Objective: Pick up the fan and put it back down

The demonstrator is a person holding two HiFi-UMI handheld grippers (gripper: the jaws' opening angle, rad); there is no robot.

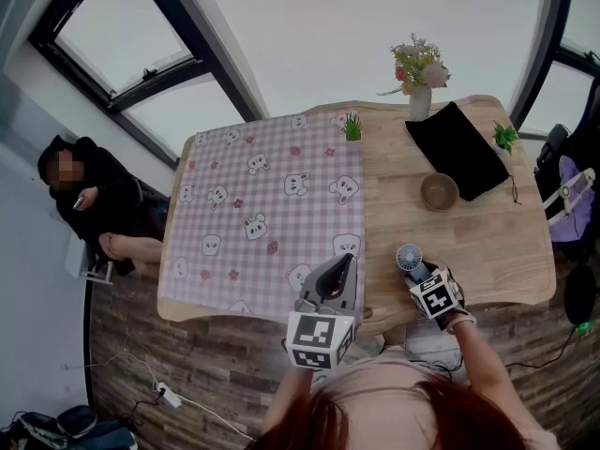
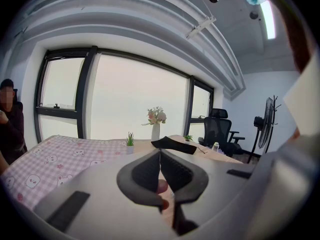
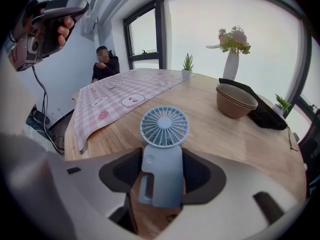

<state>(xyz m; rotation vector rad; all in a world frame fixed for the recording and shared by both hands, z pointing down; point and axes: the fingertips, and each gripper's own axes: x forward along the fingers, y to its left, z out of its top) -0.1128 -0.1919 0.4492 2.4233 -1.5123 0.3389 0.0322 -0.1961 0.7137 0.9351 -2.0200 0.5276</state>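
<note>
The right claw (image 3: 162,171) is being held with its jaws apart; the handle of the fan (image 3: 164,127) is being flanked by them, the pads lying just beside its two sides; the fan is being carried by the table (image 1: 506,251) close to its near edge, right of the middle, with its round grille turned toward the far edge. The left claw (image 2: 160,170) is being kept with its jaws together, above the near edge.

A brown bowl (image 1: 439,191) is being borne by the bare wood of the right half, just beside a black pouch (image 1: 457,148) lying aslant; pale flowers (image 1: 419,64) are being held in a white vase (image 1: 419,103) at the far edge; a green sprig is being held in a small pot (image 1: 352,127) at the far edge, and another pot (image 1: 506,137) is being kept near the far right corner.

The table's left half is being covered by a pink checked cloth (image 1: 262,195) printed with animals; beyond the left edge a person in dark clothes (image 1: 94,200) is being seated by the large windows (image 1: 122,36); the floor (image 1: 216,373) is being shown as grey planks.
</note>
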